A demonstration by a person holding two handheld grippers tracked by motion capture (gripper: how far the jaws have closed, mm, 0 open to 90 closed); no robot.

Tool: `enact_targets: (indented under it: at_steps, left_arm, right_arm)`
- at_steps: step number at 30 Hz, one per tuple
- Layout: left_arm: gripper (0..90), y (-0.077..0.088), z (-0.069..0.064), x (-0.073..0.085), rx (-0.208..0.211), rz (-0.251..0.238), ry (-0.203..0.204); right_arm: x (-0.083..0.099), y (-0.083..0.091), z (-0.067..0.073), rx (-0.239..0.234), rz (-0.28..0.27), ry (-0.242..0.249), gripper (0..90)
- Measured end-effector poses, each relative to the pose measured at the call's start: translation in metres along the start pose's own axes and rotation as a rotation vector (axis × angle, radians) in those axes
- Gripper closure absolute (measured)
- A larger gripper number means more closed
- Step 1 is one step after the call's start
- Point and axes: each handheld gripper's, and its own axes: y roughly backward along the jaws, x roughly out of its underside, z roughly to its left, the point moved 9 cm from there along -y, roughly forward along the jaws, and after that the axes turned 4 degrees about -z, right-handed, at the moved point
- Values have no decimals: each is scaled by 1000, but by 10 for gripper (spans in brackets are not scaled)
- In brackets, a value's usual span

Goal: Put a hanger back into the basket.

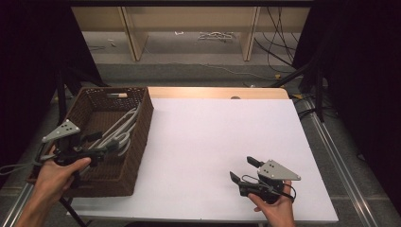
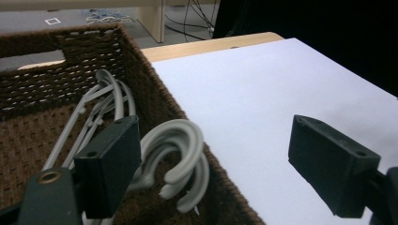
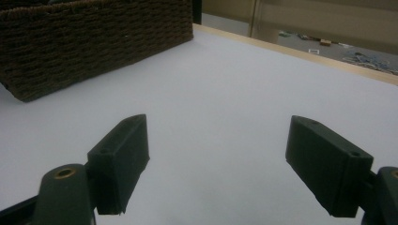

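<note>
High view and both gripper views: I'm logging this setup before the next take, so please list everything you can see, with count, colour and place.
Basket: one, dark brown wicker, on the table's left edge.
Hangers: several, exact count unclear, light grey, lying inside the basket, hooks at its right wall.
Table: one, white top with a wooden far edge.
Shelf unit: one, light wood, on the floor beyond the table.
Cables: several, black, on the floor at far right.
Left gripper: one, black, open, over the basket.
Right gripper: one, black, open, over the table's near right.
</note>
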Motion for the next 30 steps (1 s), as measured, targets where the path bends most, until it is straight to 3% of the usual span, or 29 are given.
enact_targets:
  at_steps: [2,19,26,30]
  left_arm:
    - [173,-1,-5,0,7,-4,-5]
    - [176,-10,-26,2,16,-51,-18]
    - [178,-16,-44,5,39,-75,-24]
    - [179,-20,-55,9,57,-61,-38]
  right_arm:
    - [-1,0,-2,15,-5,19,226]
    - [0,1,-1,7,3,9,226]
    - [0,1,0,1,14,8,226]
    - [0,1,-1,8,2,9,226]
